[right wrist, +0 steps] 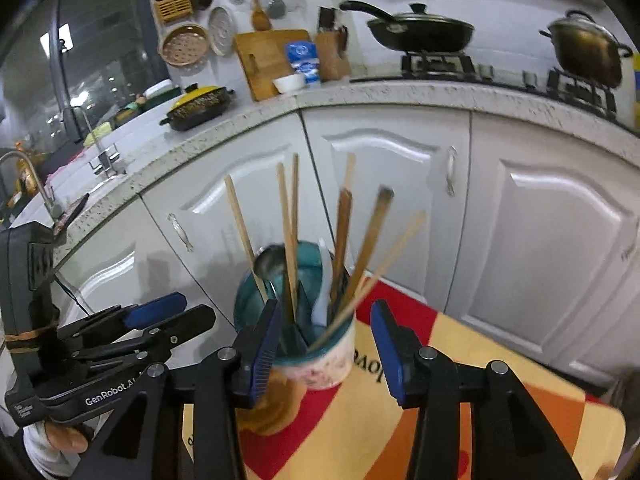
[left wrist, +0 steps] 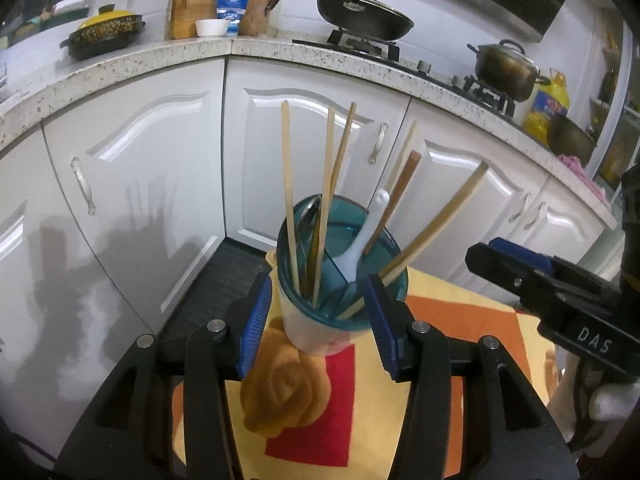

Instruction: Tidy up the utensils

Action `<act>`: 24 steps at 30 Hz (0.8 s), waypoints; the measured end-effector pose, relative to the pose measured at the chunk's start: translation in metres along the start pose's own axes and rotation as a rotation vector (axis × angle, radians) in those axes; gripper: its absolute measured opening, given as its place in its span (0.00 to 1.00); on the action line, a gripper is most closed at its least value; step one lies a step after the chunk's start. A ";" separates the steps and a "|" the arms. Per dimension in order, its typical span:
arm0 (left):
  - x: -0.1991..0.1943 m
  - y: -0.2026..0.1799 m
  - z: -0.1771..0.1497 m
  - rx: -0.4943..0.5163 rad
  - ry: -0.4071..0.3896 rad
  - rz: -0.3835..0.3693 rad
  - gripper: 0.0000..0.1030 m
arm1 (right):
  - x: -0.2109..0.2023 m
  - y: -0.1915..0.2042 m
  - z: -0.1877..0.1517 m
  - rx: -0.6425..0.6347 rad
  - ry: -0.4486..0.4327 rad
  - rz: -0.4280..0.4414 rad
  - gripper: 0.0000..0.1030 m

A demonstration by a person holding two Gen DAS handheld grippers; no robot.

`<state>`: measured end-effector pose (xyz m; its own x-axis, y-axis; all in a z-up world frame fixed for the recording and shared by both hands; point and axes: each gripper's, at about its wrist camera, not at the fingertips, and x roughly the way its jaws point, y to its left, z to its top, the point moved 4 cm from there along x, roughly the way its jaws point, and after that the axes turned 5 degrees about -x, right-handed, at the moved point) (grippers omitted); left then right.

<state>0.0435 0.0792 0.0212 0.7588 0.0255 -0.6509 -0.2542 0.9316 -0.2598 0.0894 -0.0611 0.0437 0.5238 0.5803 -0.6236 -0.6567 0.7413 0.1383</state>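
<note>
A utensil holder with a white body and a teal divided rim stands on a yellow, orange and red mat. It holds several wooden chopsticks, a white plastic spoon and a metal spoon. My left gripper is open, its blue pads on either side of the holder's near wall without pressing it. My right gripper is open too, close in front of the holder, with nothing between its pads. Each gripper shows in the other's view: right gripper, left gripper.
An orange rose-shaped soft object lies on the mat just before the holder. White cabinet doors and a speckled counter curve behind, bearing a black pan, a pot and a yellow-lidded casserole. A dark floor mat lies below.
</note>
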 end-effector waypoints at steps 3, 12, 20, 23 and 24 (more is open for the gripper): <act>0.000 -0.003 -0.006 0.003 0.000 0.018 0.46 | -0.002 -0.002 -0.010 0.017 0.011 -0.023 0.43; -0.005 -0.010 -0.016 0.015 -0.005 0.046 0.46 | -0.007 -0.005 -0.028 0.043 0.041 -0.050 0.46; -0.011 -0.014 -0.018 0.036 -0.022 0.070 0.46 | -0.009 0.000 -0.033 0.039 0.053 -0.058 0.51; -0.013 -0.014 -0.018 0.038 -0.032 0.079 0.46 | -0.010 0.001 -0.033 0.038 0.053 -0.061 0.51; -0.014 -0.014 -0.018 0.040 -0.037 0.085 0.46 | -0.011 0.001 -0.033 0.037 0.052 -0.061 0.51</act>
<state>0.0254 0.0592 0.0216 0.7577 0.1175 -0.6420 -0.2949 0.9391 -0.1761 0.0649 -0.0777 0.0249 0.5326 0.5157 -0.6711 -0.6030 0.7876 0.1267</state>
